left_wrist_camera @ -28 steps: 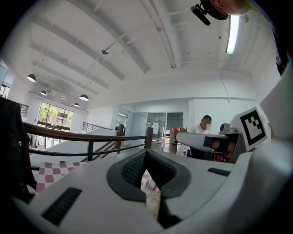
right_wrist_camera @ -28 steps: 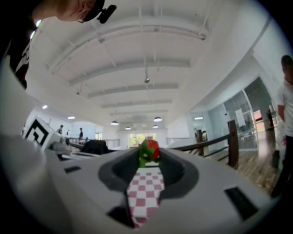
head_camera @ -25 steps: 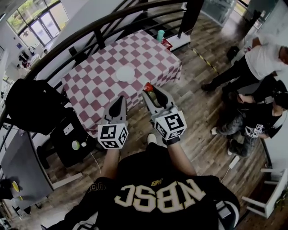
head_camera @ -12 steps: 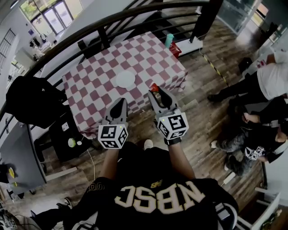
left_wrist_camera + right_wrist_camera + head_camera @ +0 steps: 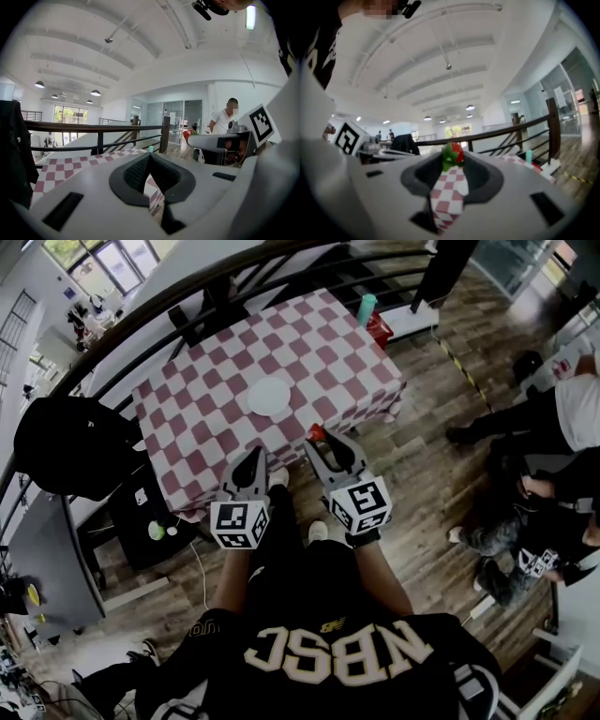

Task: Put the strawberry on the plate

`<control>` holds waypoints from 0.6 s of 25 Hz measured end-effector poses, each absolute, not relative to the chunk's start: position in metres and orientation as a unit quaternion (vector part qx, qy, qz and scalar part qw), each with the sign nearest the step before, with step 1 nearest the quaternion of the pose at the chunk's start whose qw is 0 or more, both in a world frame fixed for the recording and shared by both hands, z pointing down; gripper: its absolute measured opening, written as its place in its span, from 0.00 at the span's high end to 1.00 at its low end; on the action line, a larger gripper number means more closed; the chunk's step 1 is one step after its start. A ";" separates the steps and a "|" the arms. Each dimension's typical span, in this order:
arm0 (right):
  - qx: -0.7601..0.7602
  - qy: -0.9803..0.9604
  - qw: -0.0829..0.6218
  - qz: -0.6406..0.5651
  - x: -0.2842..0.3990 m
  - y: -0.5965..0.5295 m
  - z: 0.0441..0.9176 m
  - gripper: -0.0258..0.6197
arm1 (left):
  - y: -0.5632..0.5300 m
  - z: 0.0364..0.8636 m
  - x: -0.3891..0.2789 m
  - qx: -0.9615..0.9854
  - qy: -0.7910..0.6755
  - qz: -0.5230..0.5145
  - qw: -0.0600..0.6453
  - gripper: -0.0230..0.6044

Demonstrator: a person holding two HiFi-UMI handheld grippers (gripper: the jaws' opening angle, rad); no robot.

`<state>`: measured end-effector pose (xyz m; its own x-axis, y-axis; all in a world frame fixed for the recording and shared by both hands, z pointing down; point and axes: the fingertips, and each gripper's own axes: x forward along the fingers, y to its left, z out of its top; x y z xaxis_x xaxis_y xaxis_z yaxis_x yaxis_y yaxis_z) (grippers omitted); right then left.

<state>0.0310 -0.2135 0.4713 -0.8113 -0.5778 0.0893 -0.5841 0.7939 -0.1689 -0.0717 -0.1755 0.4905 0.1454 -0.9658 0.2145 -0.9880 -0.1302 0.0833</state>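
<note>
Right claw (image 5: 325, 441): clamped on the strawberry (image 5: 452, 156), which is pinched at the very tips with its green cap showing.
Left claw (image 5: 251, 459): jaws closed together on nothing, level beside the right claw.
Plate (image 5: 269, 397): white, on the checked table (image 5: 187, 418), ahead of both claws and a little left of the right one.
Table edge: just under the claw tips.
Teal cup (image 5: 366, 308): at the far corner, ahead and right of the right claw.
Railing (image 5: 553, 131): dark, beyond the table.
Person in a white top (image 5: 579, 411): off to the right claw's right, well apart.
</note>
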 end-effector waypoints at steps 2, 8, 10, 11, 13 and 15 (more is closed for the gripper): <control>0.316 -0.943 0.028 0.099 0.031 -0.227 0.482 0.74 | -0.187 0.503 -0.080 0.747 -0.652 0.073 0.107 0.94; 0.341 -0.930 0.075 0.115 0.032 -0.279 0.517 0.74 | -0.229 0.527 -0.115 0.737 -0.656 0.117 0.110 0.94; 0.344 -0.926 0.102 0.118 0.033 -0.292 0.535 0.74 | -0.239 0.537 -0.124 0.741 -0.649 0.127 0.120 0.94; 0.345 -0.924 0.117 0.120 0.034 -0.296 0.545 0.74 | -0.243 0.543 -0.128 0.742 -0.645 0.132 0.126 0.94; 0.343 -0.919 0.147 0.126 0.035 -0.305 0.565 0.74 | -0.253 0.555 -0.139 0.744 -0.638 0.141 0.140 0.94; 0.340 -0.914 0.175 0.134 0.035 -0.315 0.584 0.74 | -0.263 0.570 -0.150 0.743 -0.632 0.153 0.158 0.94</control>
